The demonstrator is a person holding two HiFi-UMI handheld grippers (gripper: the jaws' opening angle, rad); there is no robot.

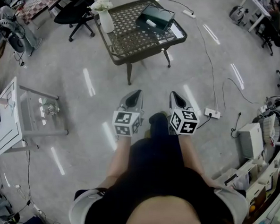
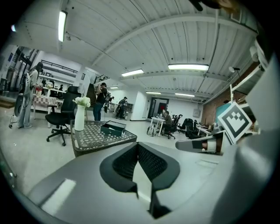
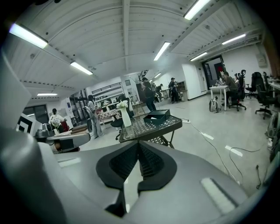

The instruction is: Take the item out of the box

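Approaching seems the step in hand: the lattice-topped table [image 1: 130, 40] stands at twelve o'clock, well apart from the person. The open dark box [image 1: 160, 15] sits toward its one o'clock corner, with a pale item [image 1: 150, 23] inside. The left gripper [image 1: 137, 92] and right gripper [image 1: 173, 94] have their jaws pressed together, empty. Next, I judge: step closer and spread one gripper's jaws.
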